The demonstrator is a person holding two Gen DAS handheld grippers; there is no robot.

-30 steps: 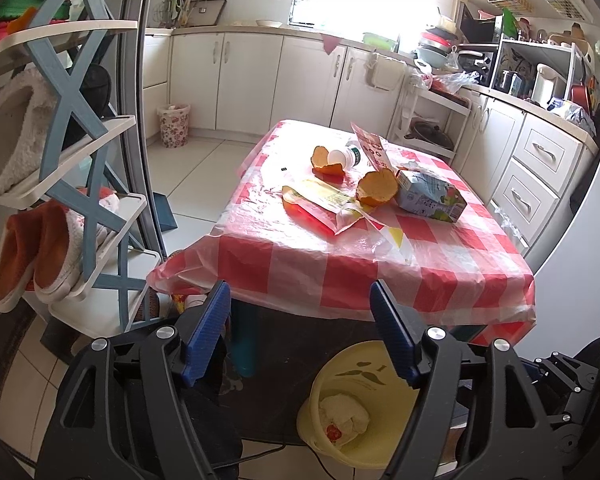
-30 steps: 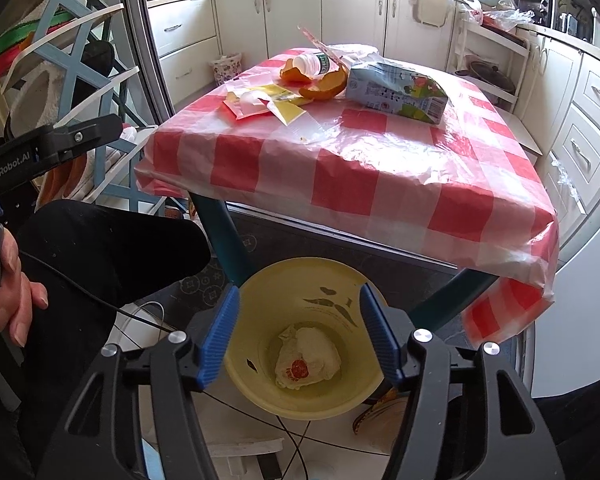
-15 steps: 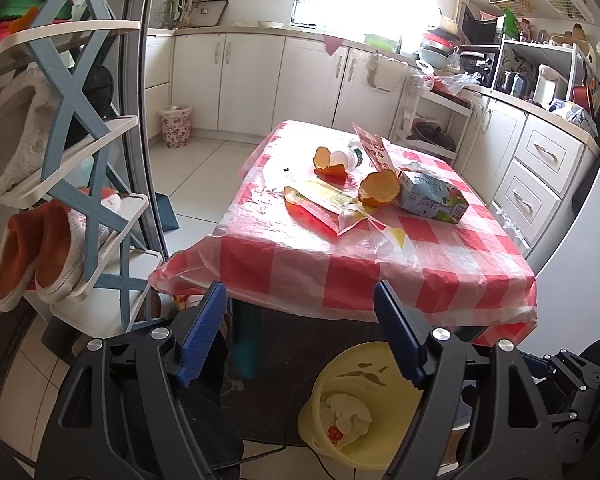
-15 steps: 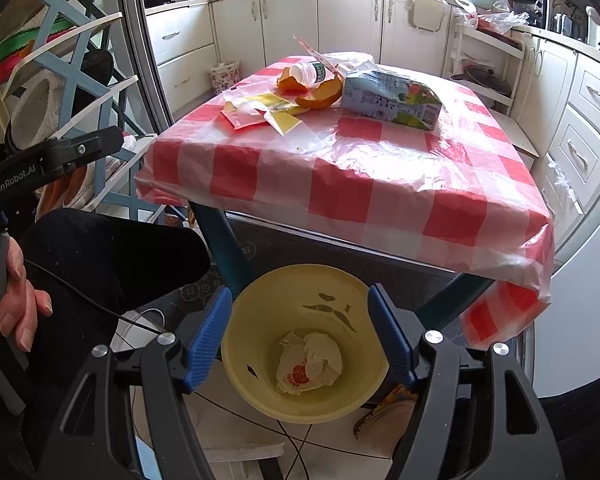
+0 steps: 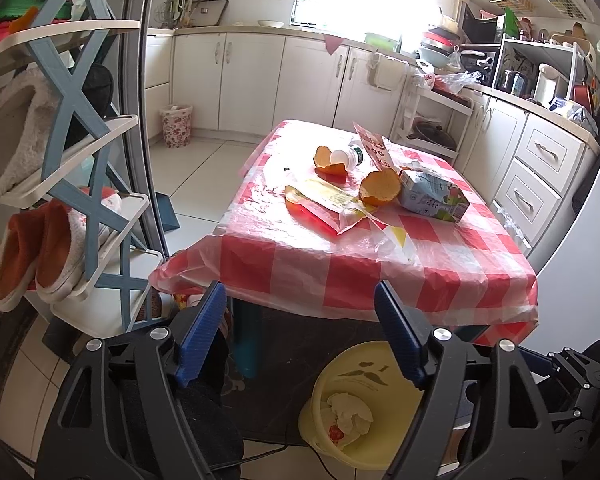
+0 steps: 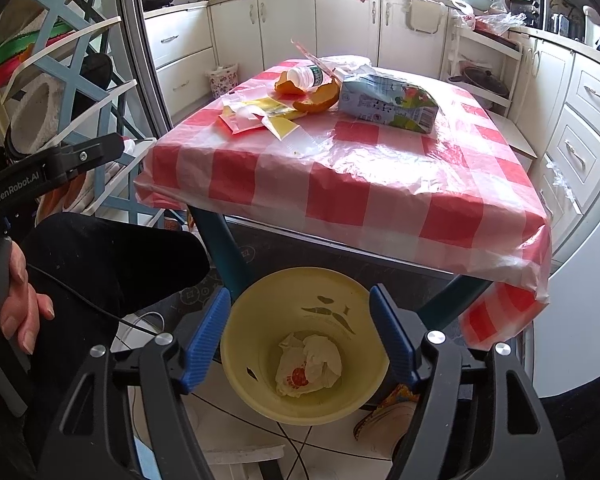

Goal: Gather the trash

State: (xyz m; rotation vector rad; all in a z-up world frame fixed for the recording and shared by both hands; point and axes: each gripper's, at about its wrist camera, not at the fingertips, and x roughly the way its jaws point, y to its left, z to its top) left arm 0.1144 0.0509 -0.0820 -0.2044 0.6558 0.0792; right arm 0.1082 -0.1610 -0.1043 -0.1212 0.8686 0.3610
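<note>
A yellow trash bin stands on the floor under the table's near edge, with a crumpled white wrapper inside; it also shows in the left wrist view. On the red-checked table lie orange peels, a plastic bottle, a yellow-red wrapper, a juice carton and a clear plastic bag. My left gripper is open and empty, below the table's edge. My right gripper is open and empty, right above the bin.
A shoe rack with slippers stands at the left. White kitchen cabinets run along the back and right. A small floral bin sits on the far floor. A cable crosses the person's dark leg.
Both grippers have risen and pulled back slightly, so the table sits lower in view. The wrapper now lies deeper in the bin. Both stay open.
</note>
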